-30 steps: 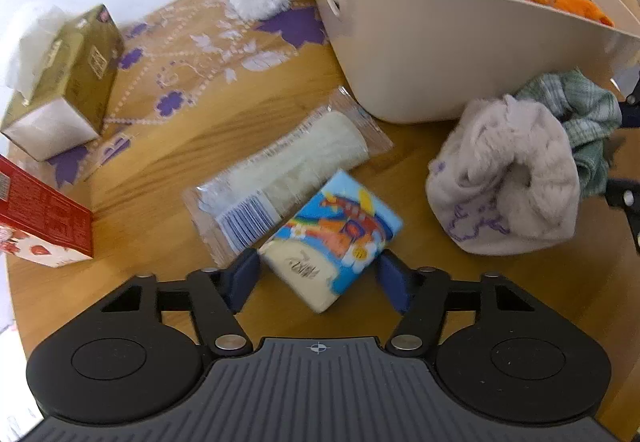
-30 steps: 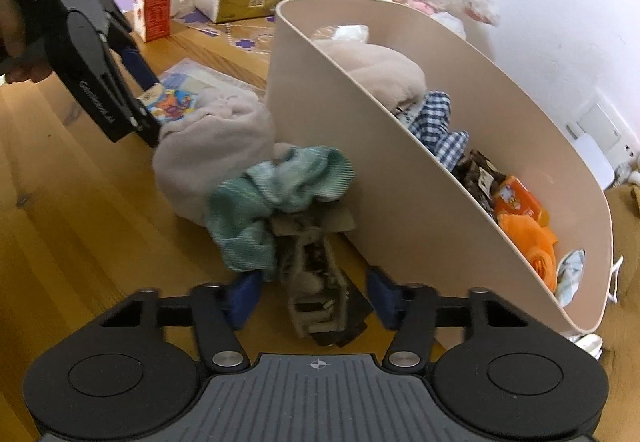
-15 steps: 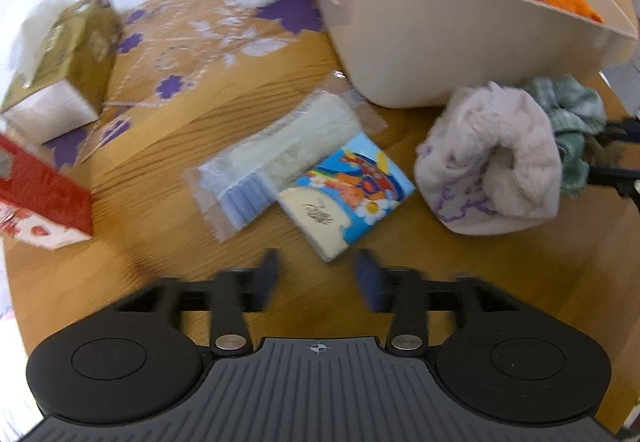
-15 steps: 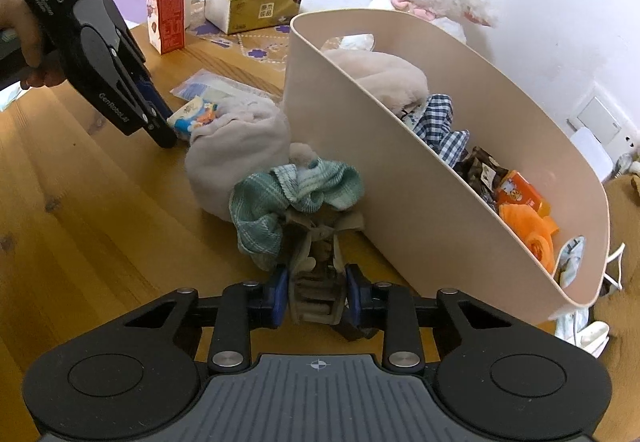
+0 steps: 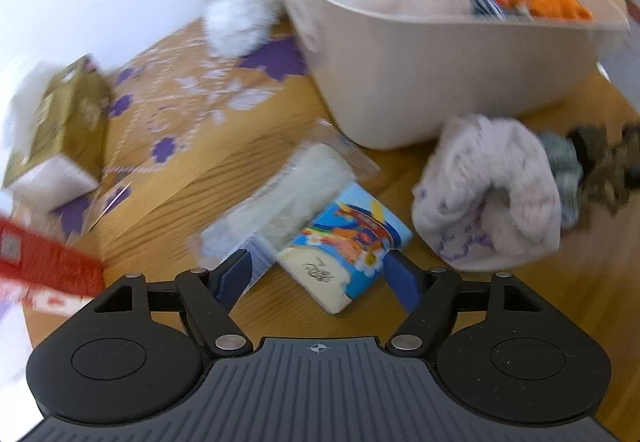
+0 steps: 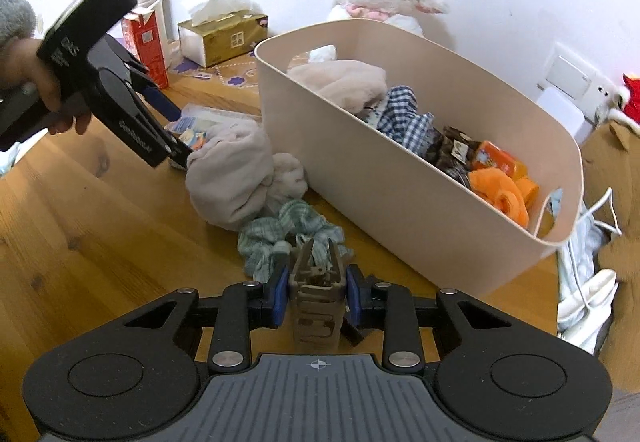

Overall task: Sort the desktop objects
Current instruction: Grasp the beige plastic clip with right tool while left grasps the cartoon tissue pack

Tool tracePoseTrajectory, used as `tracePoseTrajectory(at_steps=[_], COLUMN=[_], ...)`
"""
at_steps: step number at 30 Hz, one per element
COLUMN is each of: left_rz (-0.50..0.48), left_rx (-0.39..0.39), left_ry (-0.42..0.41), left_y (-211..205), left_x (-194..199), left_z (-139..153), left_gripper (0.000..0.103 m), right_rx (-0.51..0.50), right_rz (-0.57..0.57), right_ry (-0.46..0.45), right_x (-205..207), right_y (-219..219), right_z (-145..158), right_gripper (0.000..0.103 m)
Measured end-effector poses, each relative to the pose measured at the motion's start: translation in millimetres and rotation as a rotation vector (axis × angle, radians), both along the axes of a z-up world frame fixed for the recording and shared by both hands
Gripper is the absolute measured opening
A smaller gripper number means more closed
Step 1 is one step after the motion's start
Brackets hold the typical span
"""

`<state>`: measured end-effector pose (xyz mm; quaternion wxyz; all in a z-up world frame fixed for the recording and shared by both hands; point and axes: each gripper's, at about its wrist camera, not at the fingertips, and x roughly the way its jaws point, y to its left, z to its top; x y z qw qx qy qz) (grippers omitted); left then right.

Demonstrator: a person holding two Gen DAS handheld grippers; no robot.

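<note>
Your right claw (image 6: 316, 302) is clamped on a brown snack packet (image 6: 316, 306), pads pressing its two flat sides; the packet appears lifted just clear of the counter (image 6: 80, 242), near the beige basket (image 6: 400, 202). Judged light, thin and crinkly: it should crush a little and could slip if the grip slackens, so a hold across the middle of its body is sound.

Your left claw (image 5: 320, 274) is opening, its fingers straddling a colourful tissue pack (image 5: 346, 250) without pressing it. The pack lies flat on the counter, touching a clear-wrapped white item (image 5: 288, 198) on its far left. Judged soft, light and slick-wrapped; take it across its narrow sides, not by the corners.

A rolled pale towel (image 6: 232, 174) and a green checked cloth (image 6: 280, 238) lie on the counter just beside the basket's near wall. Both look limp; pinch a thick fold.

Basket contents:
- a pale rolled cloth at the far end
- a blue checked cloth
- brown packets
- orange items at the right end

Room remains above these.
</note>
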<state>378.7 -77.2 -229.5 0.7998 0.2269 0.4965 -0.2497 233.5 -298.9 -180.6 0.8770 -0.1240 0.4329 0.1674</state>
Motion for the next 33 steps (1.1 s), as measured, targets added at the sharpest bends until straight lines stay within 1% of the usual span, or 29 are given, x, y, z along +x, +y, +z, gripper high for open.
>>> tracePoseTrajectory(at_steps=[2,4,7,8,9,10,12,15,20,22,23,24,25,26,29,31,32,33], left_rz=[-0.040,-0.056,-0.062,-0.069,-0.076,-0.083,-0.087,-0.090,-0.079,-0.084,-0.083,-0.075,-0.065,-0.057,-0.068,-0.088,-0.088,-0.078], left_rx=[0.040,0.036,0.024,0.019,0.006,-0.016,-0.023,-0.018,-0.037,-0.024,-0.015,0.002,0.019,0.025,0.006,-0.029,-0.065,-0.076], left_ry=[0.014,0.009,0.023,0.024,0.032,0.053,0.063,0.074,0.087,0.071,0.059,0.042,0.033,0.025,0.008,0.005,0.036,0.061], left_y=[-4,-5,-6,-6,-6,-5,-5,-6,-4,-5,-7,-8,-9,-10,-14,-16,-16,-15], left_x=[1,2,5,5,4,4,4,2,-2,-4,-5,-4,-3,-3,0,0,2,4], left_z=[-8,-10,-10,-10,-10,-9,-8,-7,-7,-8,-9,-10,-11,-11,-12,-12,-10,-10], left_gripper=[0.076,0.078,0.078,0.076,0.065,0.063,0.055,0.052,0.051,0.053,0.061,0.072,0.077,0.080,0.079,0.068,0.051,0.049], right_rx=[0.007,0.015,0.037,0.044,0.051,0.056,0.067,0.078,0.086,0.091,0.094,0.096,0.096,0.095,0.097,0.099,0.100,0.100], right_rz=[-0.009,-0.023,-0.048,-0.056,-0.064,-0.072,-0.084,-0.095,-0.111,-0.119,-0.122,-0.124,-0.125,-0.125,-0.132,-0.138,-0.141,-0.145], right_ry=[0.003,0.002,-0.003,-0.004,-0.007,-0.010,-0.016,-0.024,-0.034,-0.036,-0.037,-0.037,-0.037,-0.037,-0.040,-0.043,-0.045,-0.048], right_x=[-2,-4,-5,-6,-8,-8,-10,-13,-14,-14,-14,-15,-15,-14,-15,-16,-17,-17], right_y=[-4,-8,-15,-17,-20,-22,-25,-27,-28,-28,-28,-28,-28,-28,-29,-30,-30,-31], right_z=[0,1,4,5,6,7,10,13,16,17,17,17,17,17,18,18,19,20], right_gripper=[0.028,0.028,0.028,0.028,0.028,0.028,0.028,0.028,0.028,0.028,0.028,0.028,0.028,0.028,0.028,0.028,0.028,0.028])
